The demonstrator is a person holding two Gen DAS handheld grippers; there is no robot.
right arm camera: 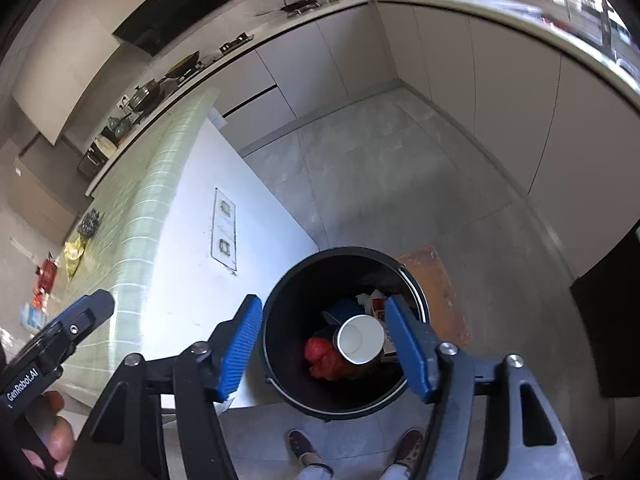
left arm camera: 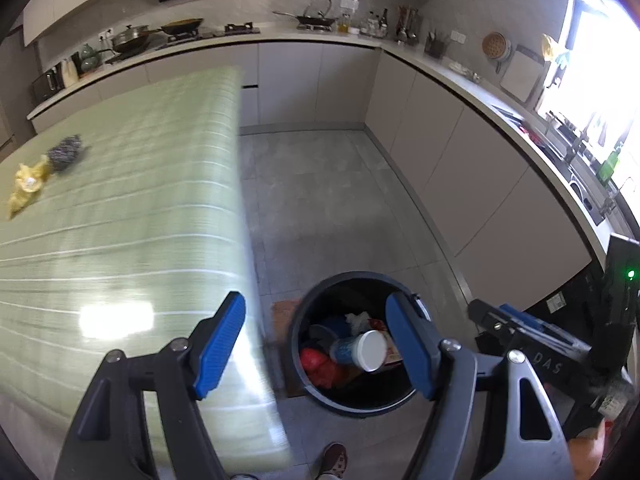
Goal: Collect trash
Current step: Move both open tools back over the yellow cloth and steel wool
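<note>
A black round bin [left arm camera: 320,394] stands on the floor beside the table; it also shows in the right wrist view [right arm camera: 280,368]. Inside lie a white paper cup [left arm camera: 362,350] [right arm camera: 358,338], a red bag [left arm camera: 320,366] [right arm camera: 324,356] and other scraps. My left gripper [left arm camera: 316,348] is open and empty, above the bin and the table edge. My right gripper [right arm camera: 326,350] is open and empty, right above the bin. On the green-striped table [left arm camera: 120,220] lie a yellow crumpled wrapper [left arm camera: 28,186] [right arm camera: 74,254] and a dark grey scrubber-like ball [left arm camera: 66,152] [right arm camera: 90,222].
A brown mat [right arm camera: 436,280] lies under the bin. Grey cabinets and a counter with pans [left arm camera: 316,20] run along the back and right. A sink [left arm camera: 588,196] sits by the bright window. The person's shoes [right arm camera: 304,446] stand just below the bin. The table's white side panel [right arm camera: 224,240] faces the bin.
</note>
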